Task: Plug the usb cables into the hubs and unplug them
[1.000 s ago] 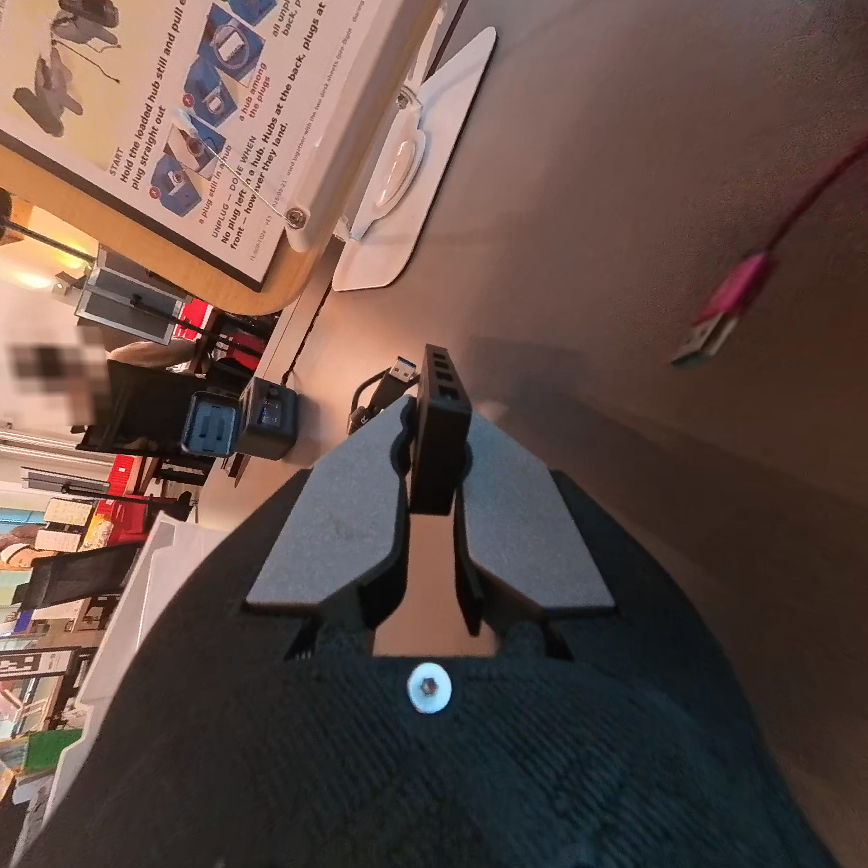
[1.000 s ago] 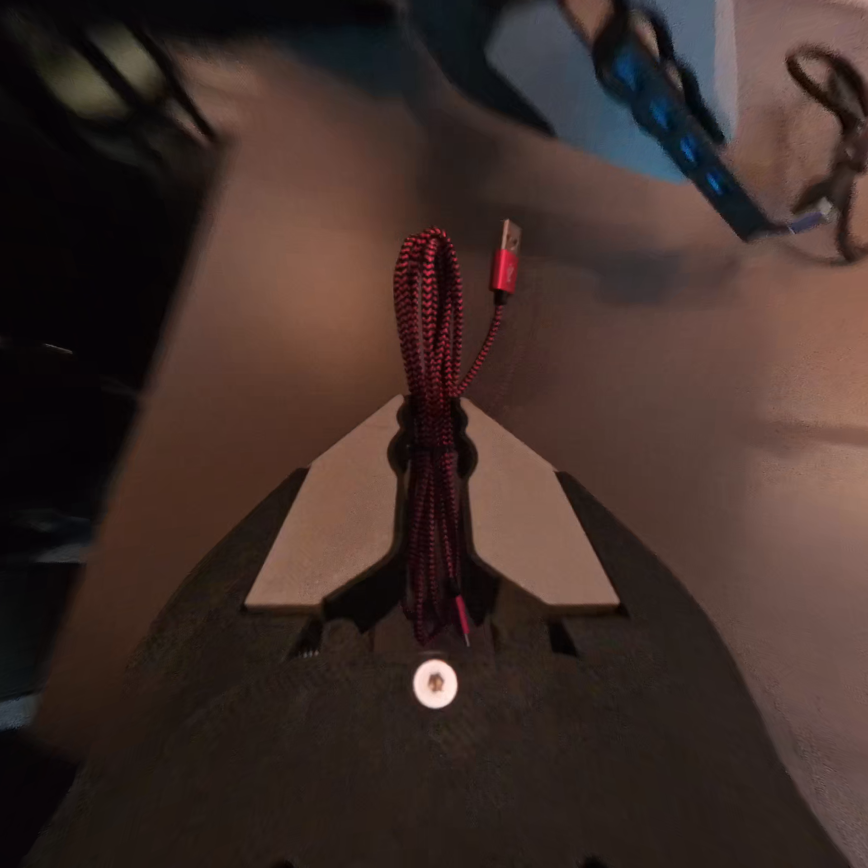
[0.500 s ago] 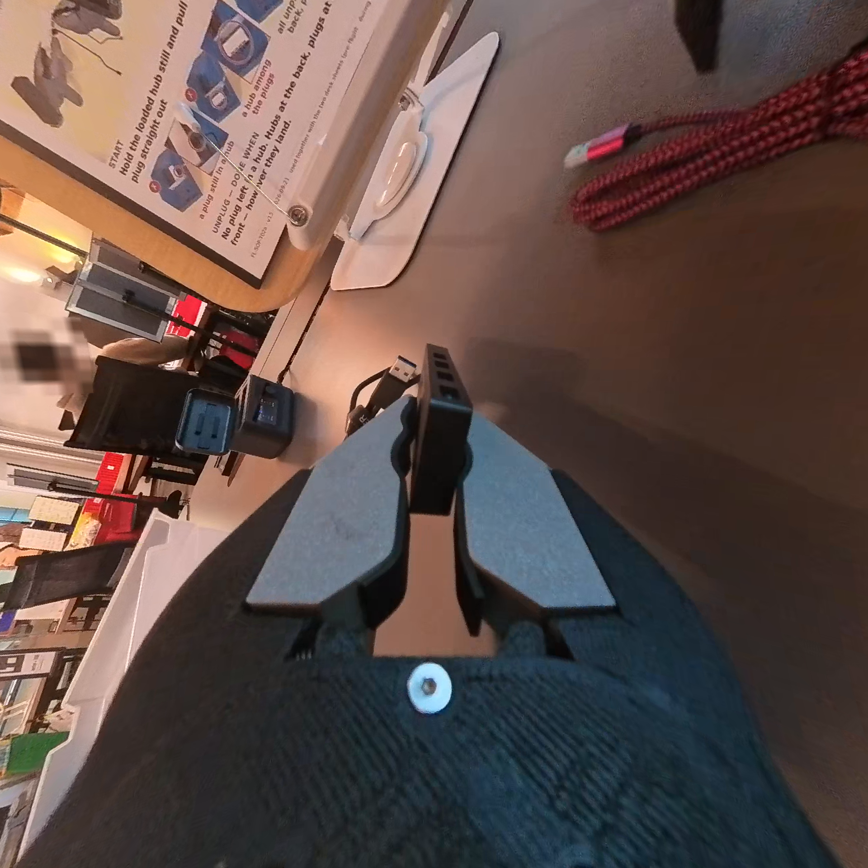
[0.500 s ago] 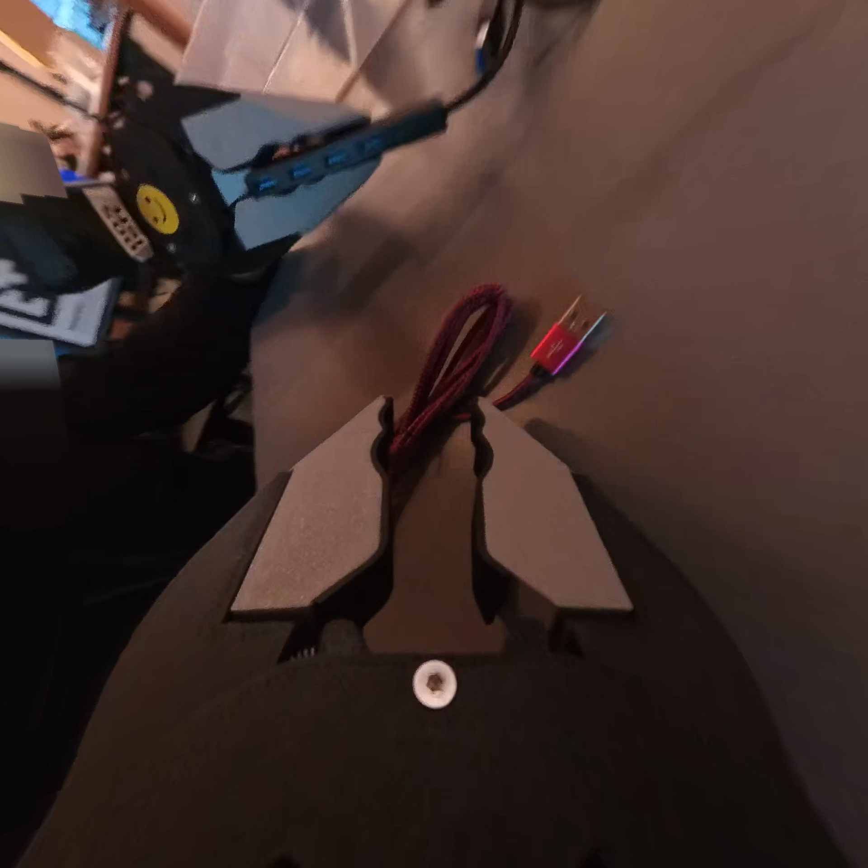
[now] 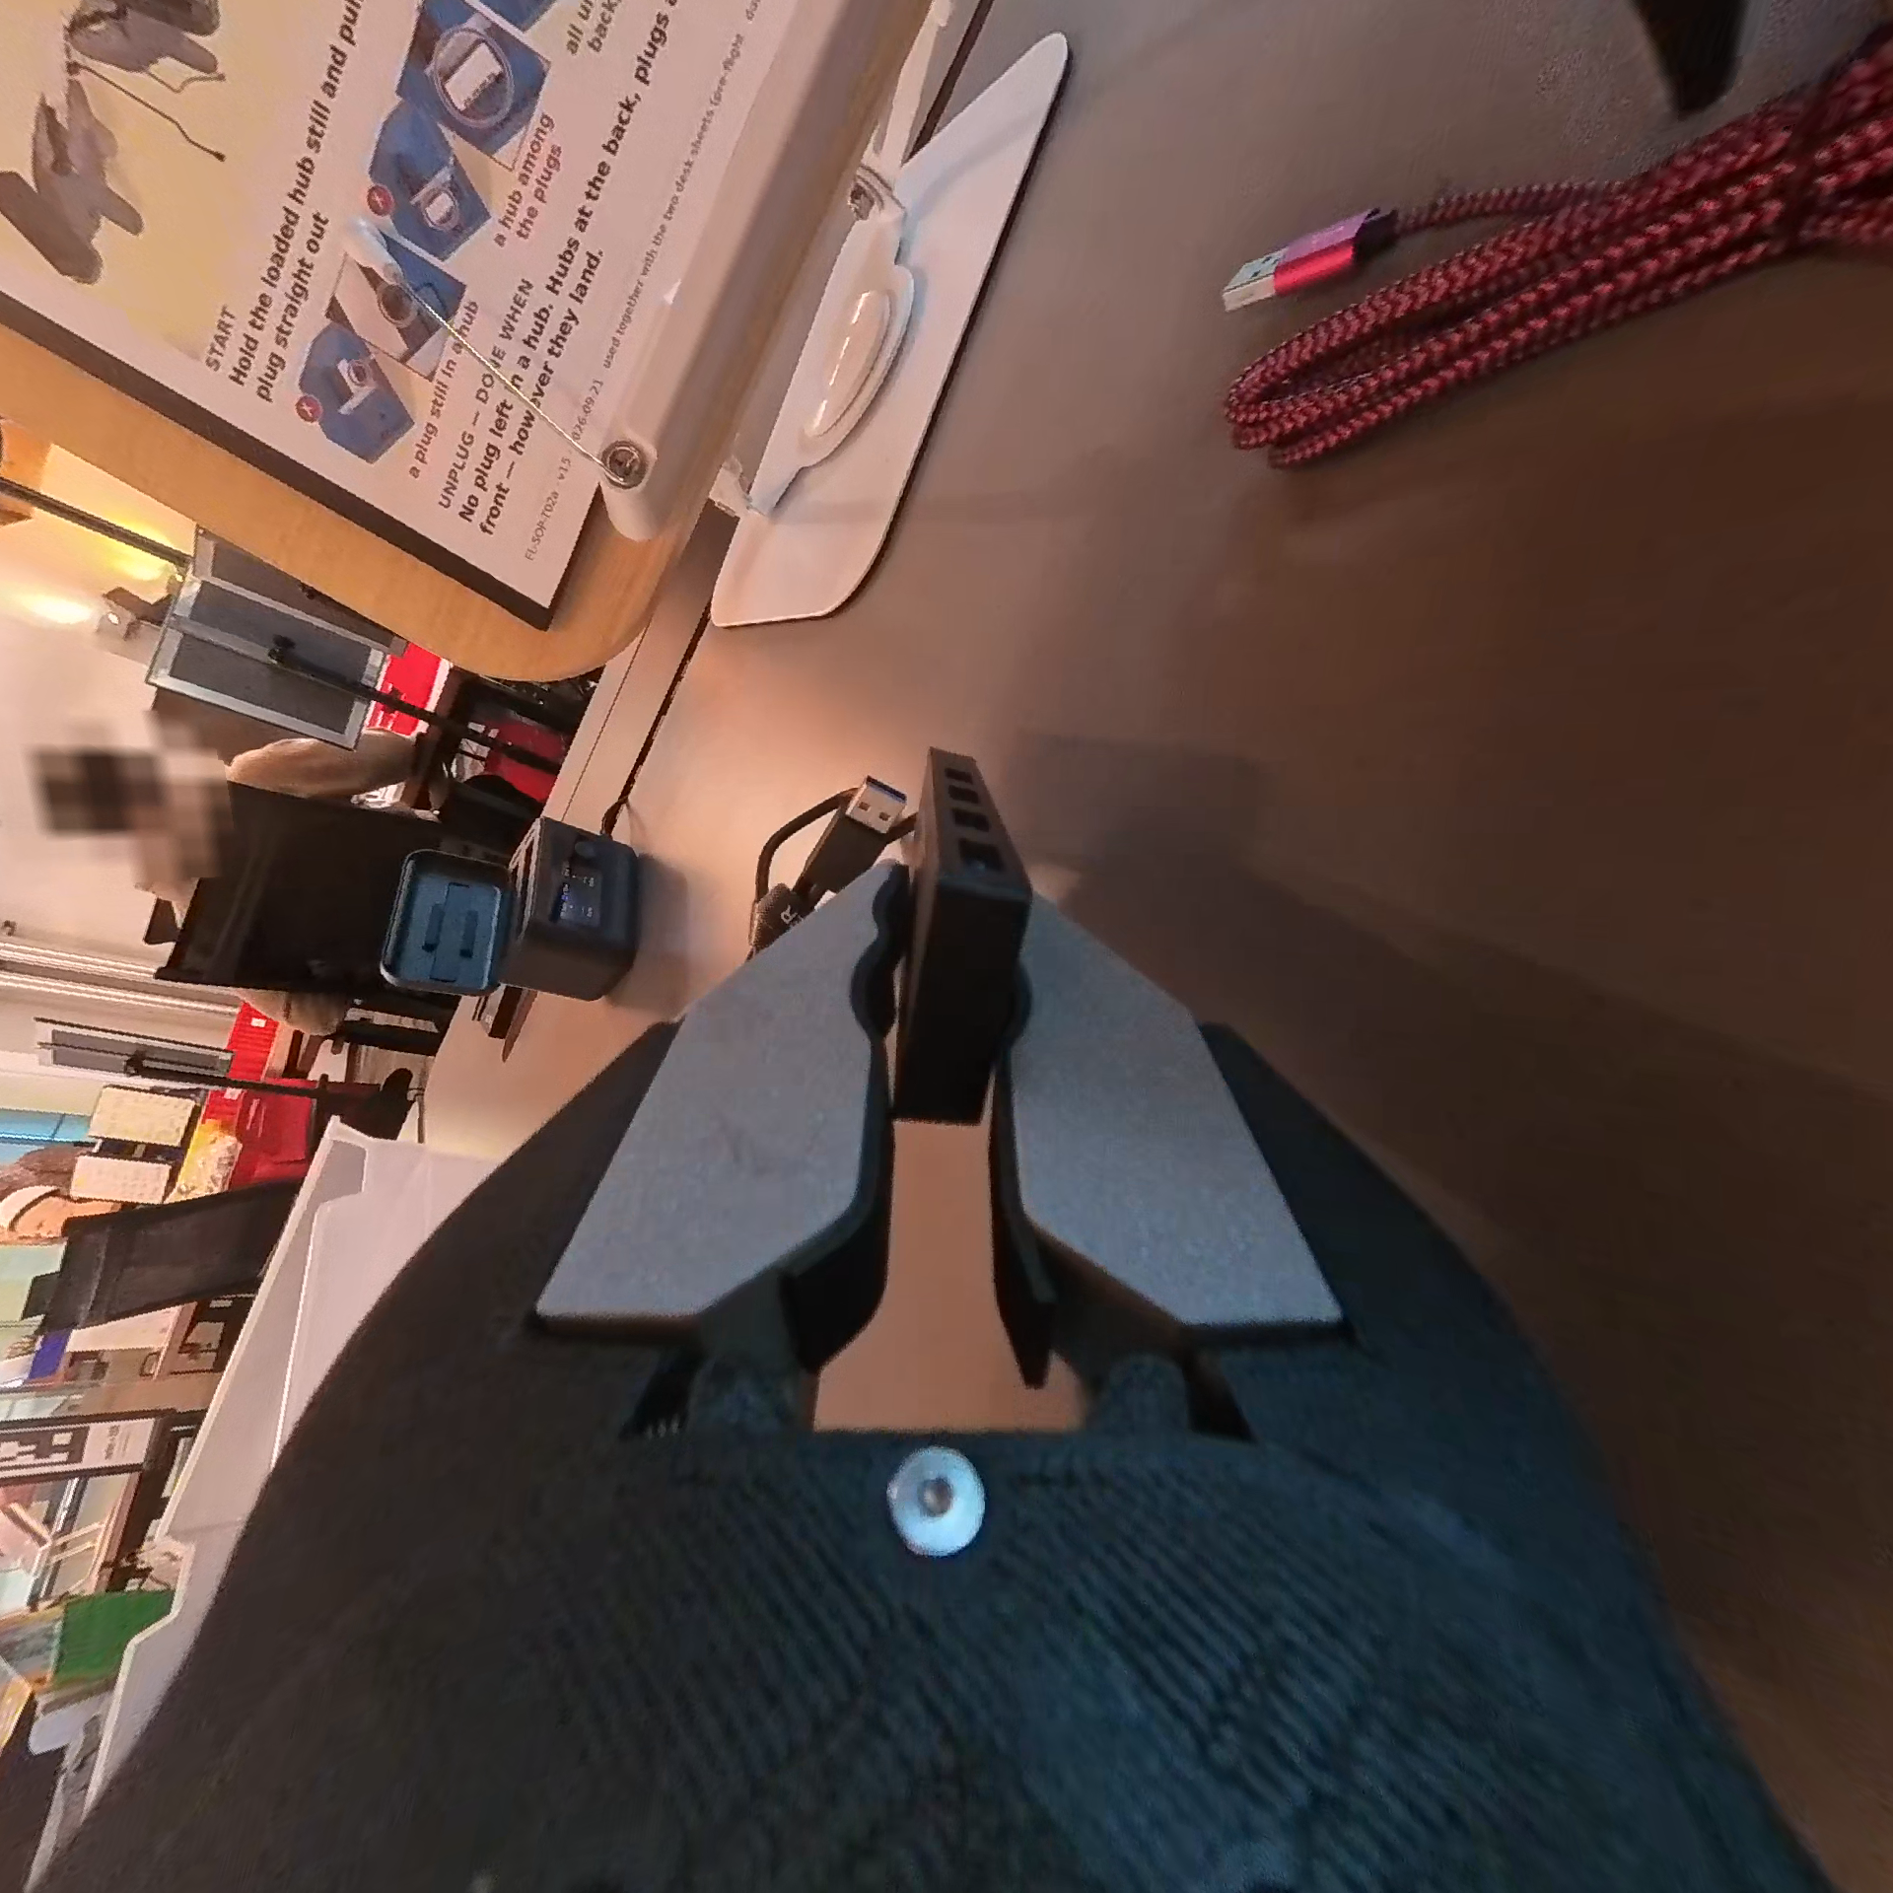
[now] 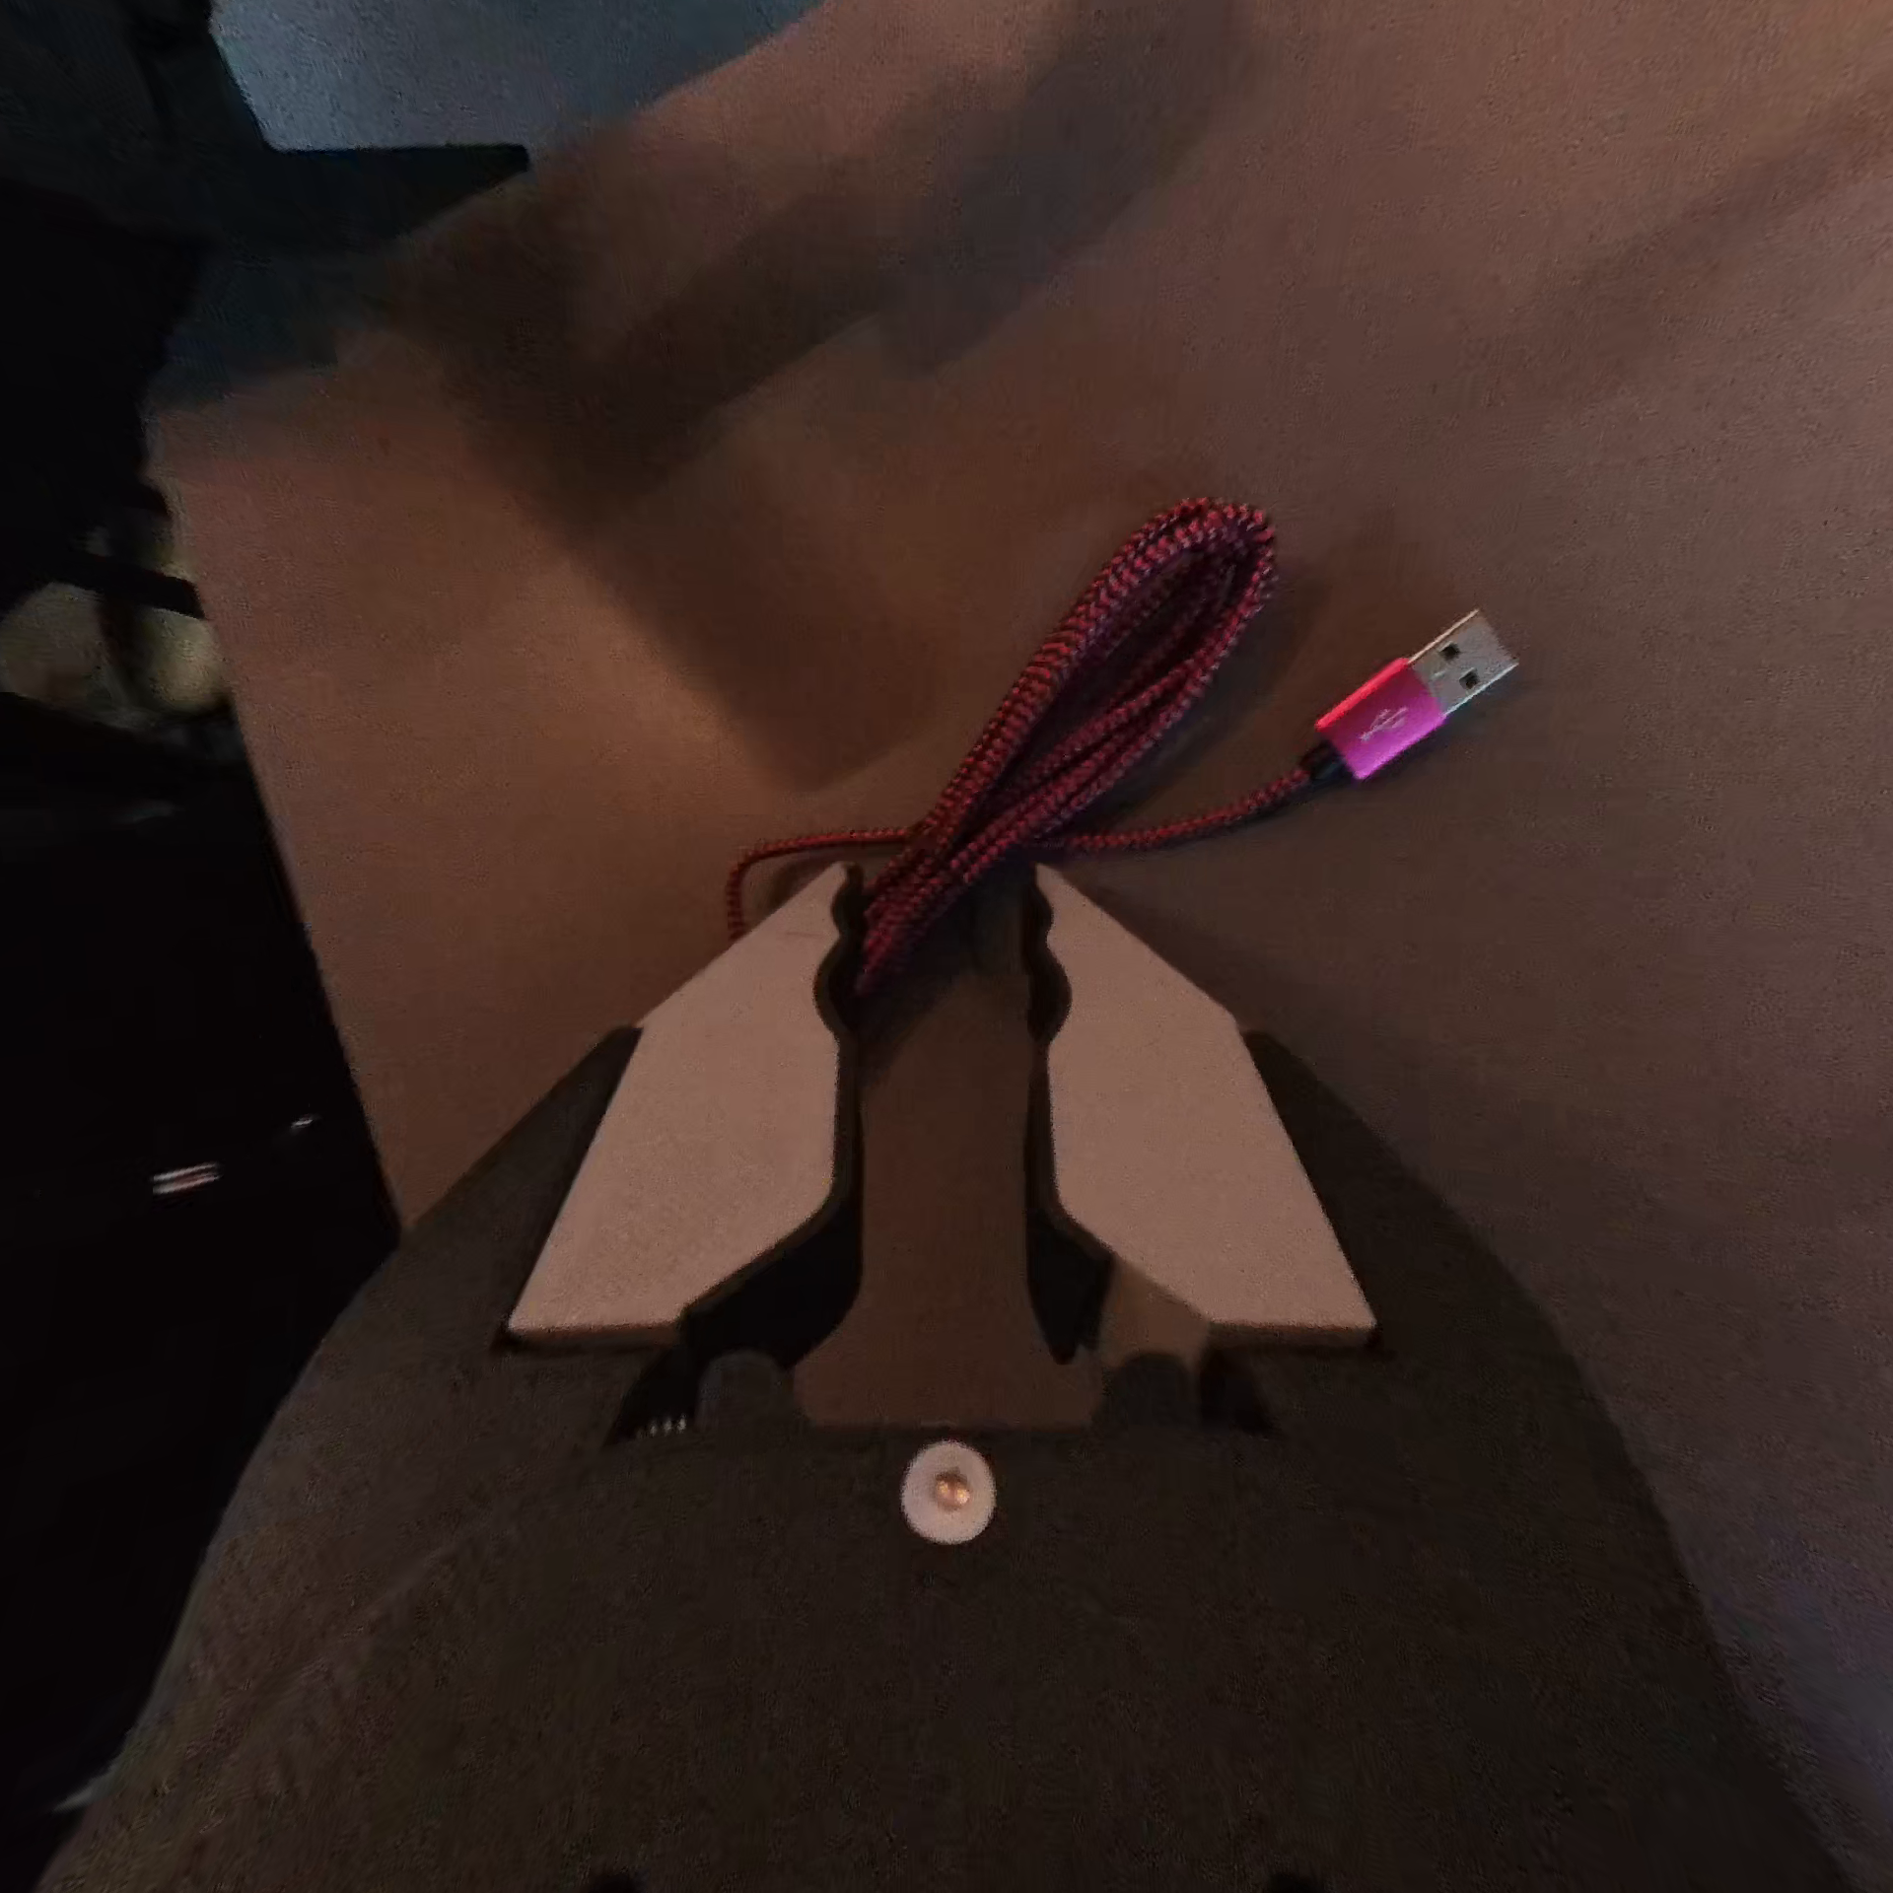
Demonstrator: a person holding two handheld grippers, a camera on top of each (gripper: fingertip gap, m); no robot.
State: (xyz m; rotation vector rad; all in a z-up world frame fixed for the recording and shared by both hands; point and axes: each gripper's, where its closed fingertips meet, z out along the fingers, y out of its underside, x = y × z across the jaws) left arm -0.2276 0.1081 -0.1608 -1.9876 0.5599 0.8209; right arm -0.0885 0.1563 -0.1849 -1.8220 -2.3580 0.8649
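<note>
You have one black hub [image 5: 963,953], showing four ports. One red cable [image 6: 1065,717], coiled, with one plug [image 6: 1419,691] visible. One black plug [image 5: 866,819] beside the hub. One instruction sheet [image 5: 338,236]. One white stand [image 5: 891,338].
</note>
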